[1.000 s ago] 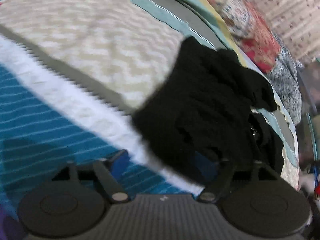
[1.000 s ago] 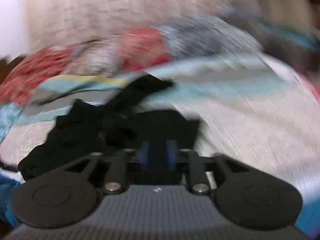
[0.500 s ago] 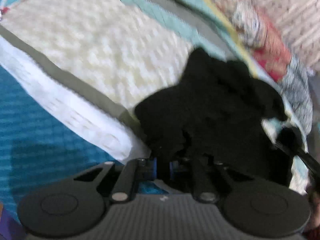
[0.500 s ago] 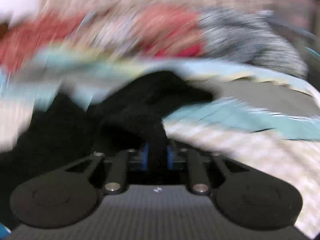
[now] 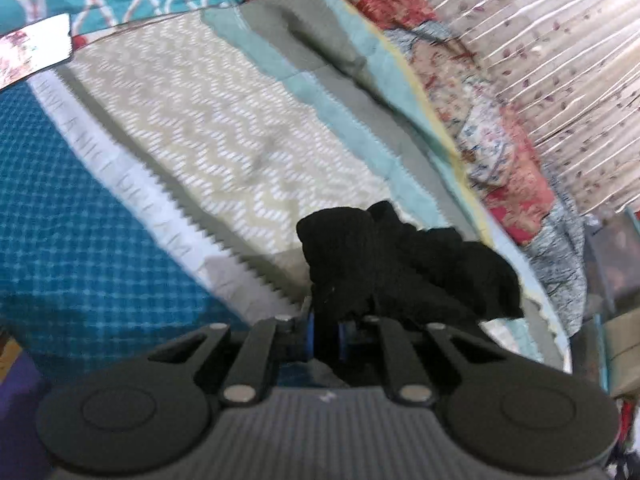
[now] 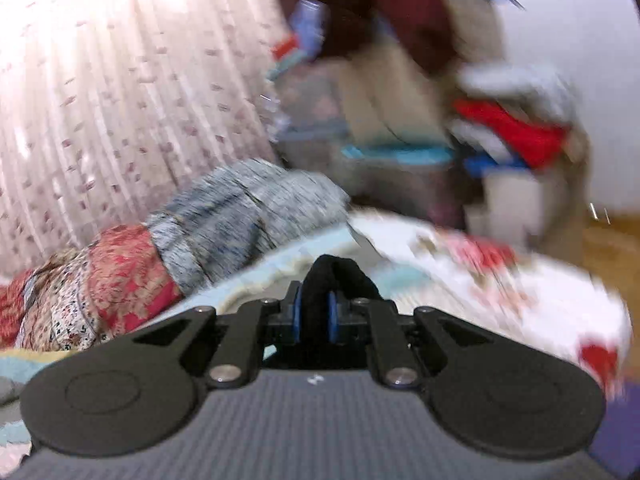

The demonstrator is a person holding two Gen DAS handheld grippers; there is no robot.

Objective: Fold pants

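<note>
A wide bed (image 5: pixel 208 128) fills the left wrist view, covered by a patchwork quilt of cream zigzag, grey, pale teal and deep blue checked panels. Along its far edge lies a rumpled floral quilt (image 5: pixel 508 168) in red, cream and grey-blue patches, and behind that hangs a pleated pale curtain with small purple sprigs (image 5: pixel 560 52). In the right wrist view the same floral quilt (image 6: pixel 132 272) and curtain (image 6: pixel 120 92) sit on the left, while a blurred heap of clothes and storage boxes (image 6: pixel 460 132) stands beyond the bed's far corner, against a white wall.

The black fabric pants (image 5: pixel 404 260) are bunched in a loose, crumpled mass near the far right edge of the bed, over the grey and teal panels, with 1 part drawn up toward the camera.

The left hand-held gripper (image 5: pixel 325 334) is clamped fully together on a gathered fold of the pants, the dark cloth pinched between its 2 blue-edged pads and trailing away to the right.

The right hand-held gripper (image 6: pixel 316 316) is closed on another part of the pants (image 6: pixel 340 276): a thick black roll of cloth loops up and over between its 2 blue pads, keeping them slightly parted. This view is heavily smeared, so the bed's corner beyond shows only as a white and red blur.
</note>
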